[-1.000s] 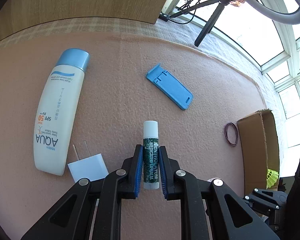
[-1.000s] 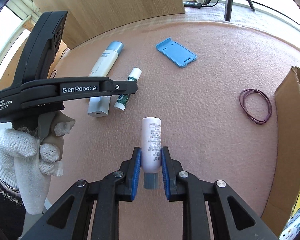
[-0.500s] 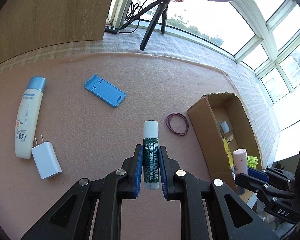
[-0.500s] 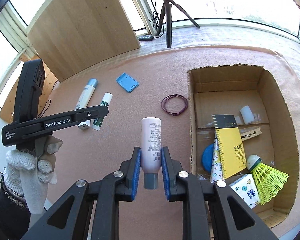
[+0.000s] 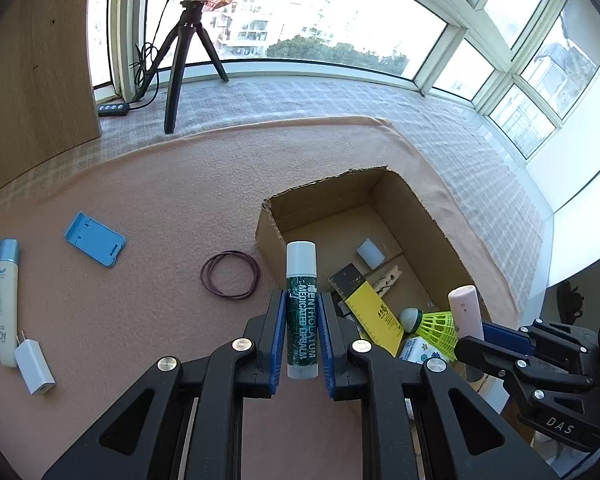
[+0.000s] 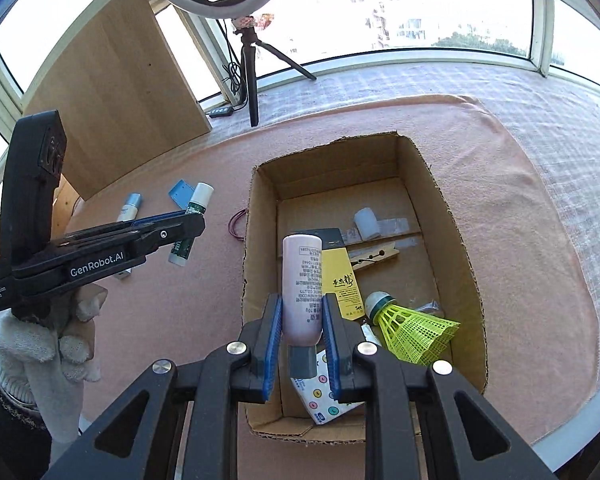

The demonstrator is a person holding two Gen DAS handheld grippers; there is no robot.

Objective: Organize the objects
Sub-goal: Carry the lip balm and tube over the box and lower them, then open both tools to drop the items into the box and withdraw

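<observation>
Left gripper (image 5: pixel 302 340) pinched around a green lip balm stick (image 5: pixel 301 308), blue fingers (image 5: pixel 277 340) pressed to its label, white cap pointing to 12 o'clock. Held above the pink surface (image 5: pixel 140 320), just beside the left wall of the cardboard box (image 5: pixel 268 236).

Right gripper (image 6: pixel 302 340) clamped on a pale pink bottle (image 6: pixel 302 284), fingers (image 6: pixel 274 340) gripping its lower body, grey cap toward the camera. Hung over the near half of the box (image 6: pixel 460 248). Seen from the left wrist at 4 o'clock, same bottle (image 5: pixel 465 312) upright above the box's near end.

Inside the box: yellow shuttlecock (image 6: pixel 414 326) at 4 o'clock of the bottle, yellow-and-black card (image 6: pixel 340 280) just beside it, wooden clothespin (image 6: pixel 374 258) at 1 o'clock, small white roll (image 6: pixel 366 223) toward the far wall, patterned white packet (image 6: pixel 320 396) at the near end.

On the surface outside, from the left wrist: purple rubber bands (image 5: pixel 230 275) at 9 o'clock of the box, blue phone stand (image 5: pixel 95 239) farther out at 10 o'clock, sunscreen tube (image 5: pixel 5 300) at the far left, white charger (image 5: pixel 34 366) touching its lower end. Gloved left hand (image 6: pixel 48 344) wrapped round the left gripper's handle in the right wrist view.
</observation>
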